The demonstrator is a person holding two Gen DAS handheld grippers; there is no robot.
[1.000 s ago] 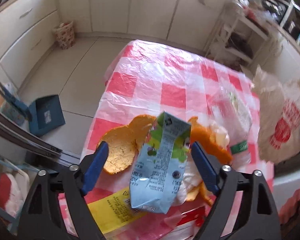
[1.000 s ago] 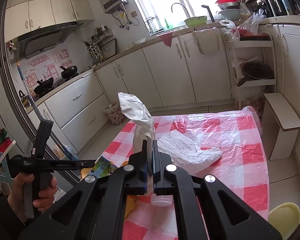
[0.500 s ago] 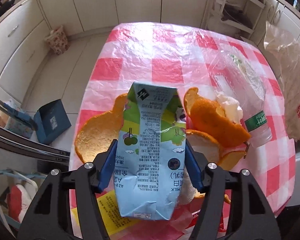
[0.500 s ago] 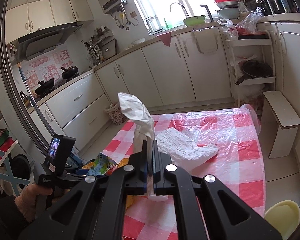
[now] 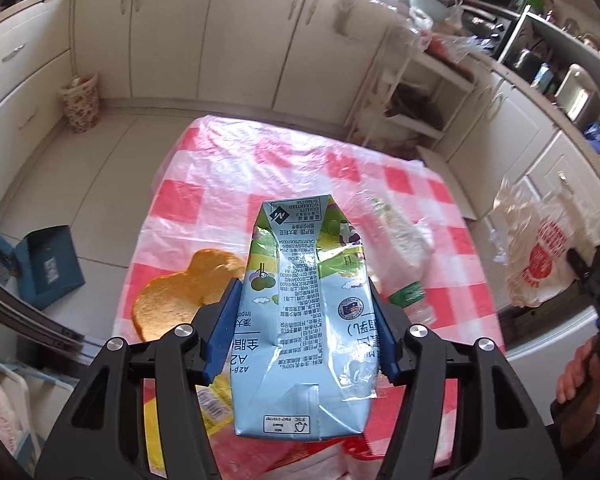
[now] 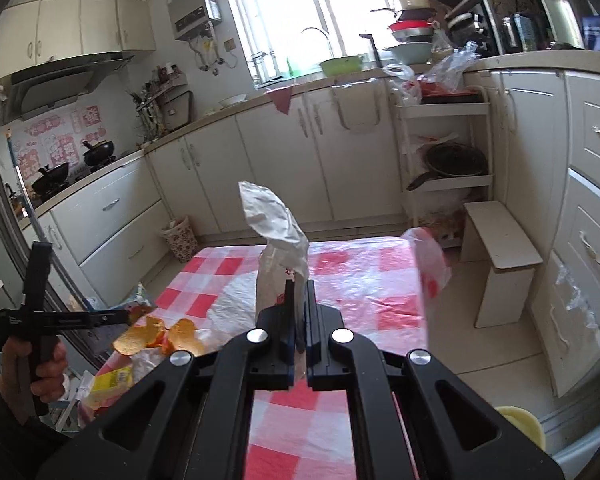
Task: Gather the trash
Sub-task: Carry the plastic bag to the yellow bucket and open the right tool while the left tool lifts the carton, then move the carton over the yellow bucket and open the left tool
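Observation:
My left gripper point(image 5: 303, 312) is shut on a flattened blue-and-green milk carton point(image 5: 304, 320) and holds it above the near end of the red-checked table point(image 5: 260, 168). Orange peel point(image 5: 180, 296) lies under it on the left; a clear plastic bottle point(image 5: 400, 248) lies to its right. My right gripper point(image 6: 299, 312) is shut on the edge of a white plastic bag point(image 6: 278, 240) with red print, which it holds up over the table; the bag also shows in the left wrist view point(image 5: 540, 256). Peels point(image 6: 160, 336) and a yellow wrapper point(image 6: 110, 382) lie at the table's left.
A blue dustpan point(image 5: 48, 264) lies on the floor left of the table. A patterned waste basket point(image 5: 80, 102) stands by the cabinets. A wooden stool point(image 6: 500, 252) and a shelf rack point(image 6: 444, 152) stand to the right. A yellow wrapper point(image 5: 216, 404) lies under the carton.
My left gripper closed on the milk carton and lifted it off the peels. The right gripper rose slightly with the bag, which now hangs off the table.

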